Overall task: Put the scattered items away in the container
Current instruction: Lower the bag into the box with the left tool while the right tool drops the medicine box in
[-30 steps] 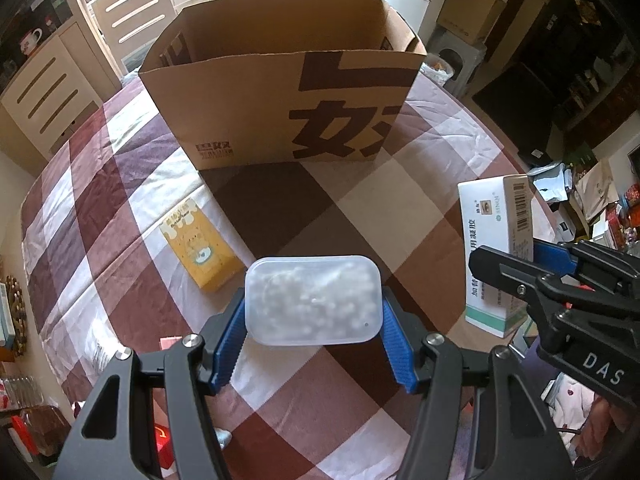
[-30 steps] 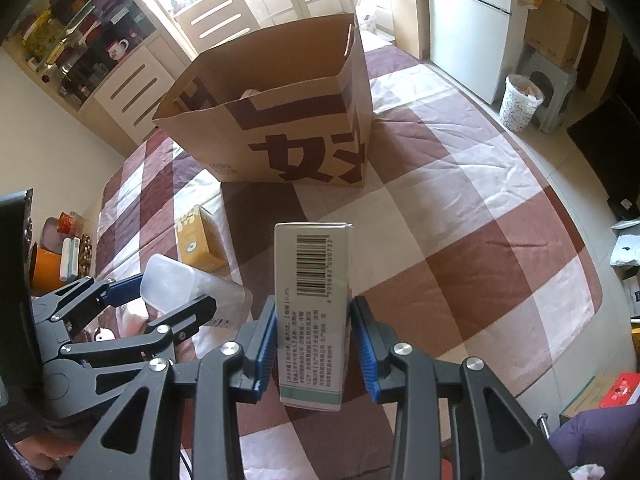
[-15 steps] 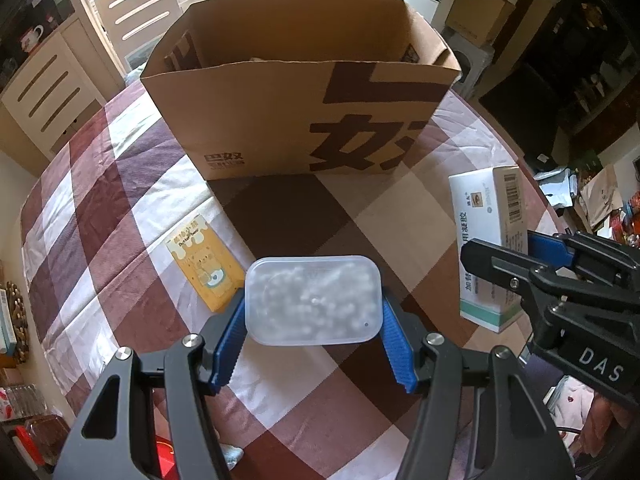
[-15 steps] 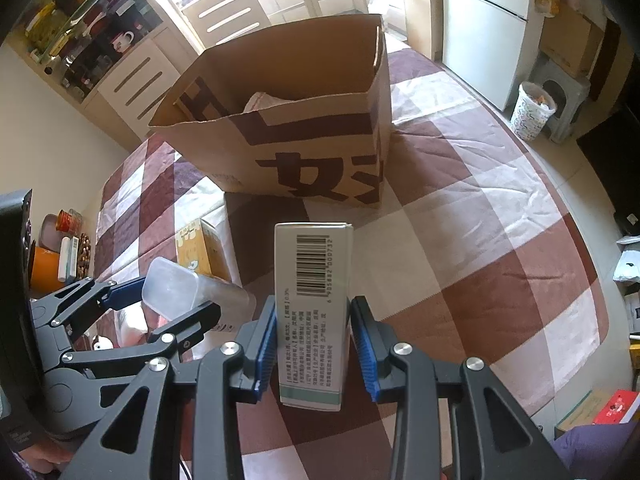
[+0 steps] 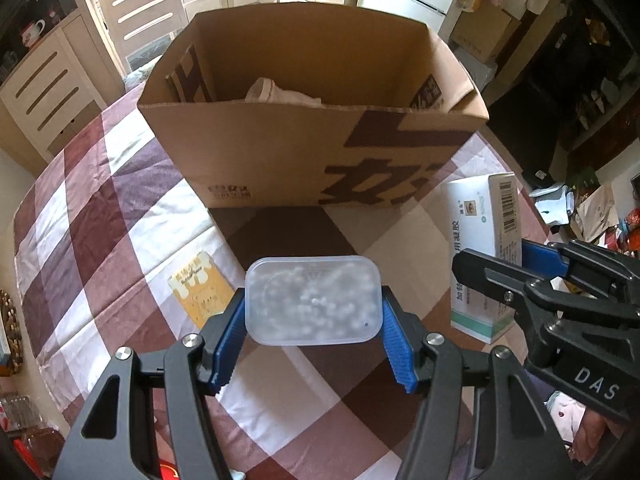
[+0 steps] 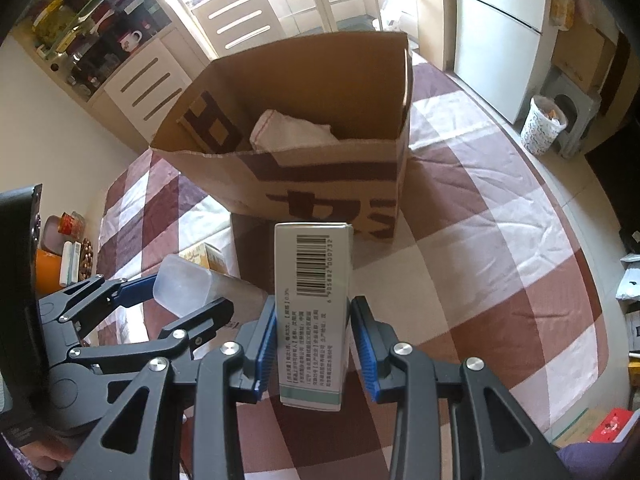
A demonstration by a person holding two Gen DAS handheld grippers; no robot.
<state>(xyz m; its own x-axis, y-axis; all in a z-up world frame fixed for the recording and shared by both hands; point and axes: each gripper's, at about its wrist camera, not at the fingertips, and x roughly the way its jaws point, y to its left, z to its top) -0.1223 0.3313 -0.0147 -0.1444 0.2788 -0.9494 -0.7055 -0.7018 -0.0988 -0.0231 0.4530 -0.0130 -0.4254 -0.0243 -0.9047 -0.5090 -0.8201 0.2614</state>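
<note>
Both grippers are loaded: the left gripper (image 5: pixel 313 334) is clamped on a frosted plastic tub (image 5: pixel 313 300), the right gripper (image 6: pixel 313 344) is clamped on a white medicine carton (image 6: pixel 314 304). They hang over the checked tablecloth (image 5: pixel 120 216) just short of the cardboard box (image 5: pixel 316 120). My two cents: clear the near wall first, then let go one at a time, beside the cloth bundle (image 6: pixel 292 132) inside. A yellow snack box (image 5: pixel 200 294) lies near the left edge.

Checked tablecloth (image 5: pixel 120 216) covers the table — cardboard box (image 5: pixel 280 152) at twelve o'clock, yellow packet (image 5: pixel 200 292) at eight.
</note>
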